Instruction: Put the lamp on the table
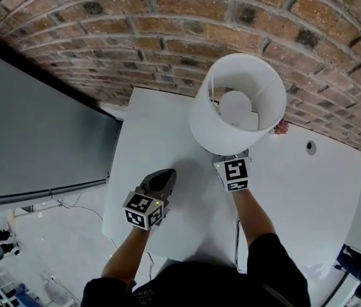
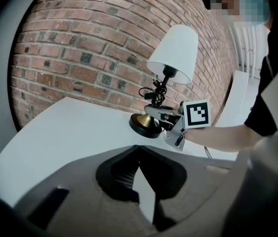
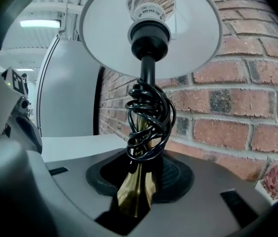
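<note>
The right claw (image 3: pixel 139 181) is pinching the gold stem (image 3: pixel 136 194) of the lamp (image 2: pixel 167 73), low down, just above the foot. Its two jaws stand wide apart because the stem is fat there, and the stem sits right between them. A bunch of black cord (image 3: pixel 148 120) is wound round the stem just above the claw. Higher up is the white shade (image 1: pixel 214 125), and it is straight, not leaning.

The left claw (image 2: pixel 138 148) is pressed together with nothing in it. It hangs just over the white surface (image 1: pixel 161 126), near the right claw but not touching the lamp.

From the left gripper view, the round black foot (image 2: pixel 144 126) of the lamp looks like it sits flat on the surface, close to the brick wall (image 1: pixel 168 31). I can see no gap under it, though it is small in the picture, so I am not fully sure.

So I think the big part of the job is done: the lamp is on the surface and standing up. What is left is small. The right claw has to open and let go of the stem, then pull back without bumping the shade or tugging the cord. If the lamp stands by itself after that, the job is finished
</note>
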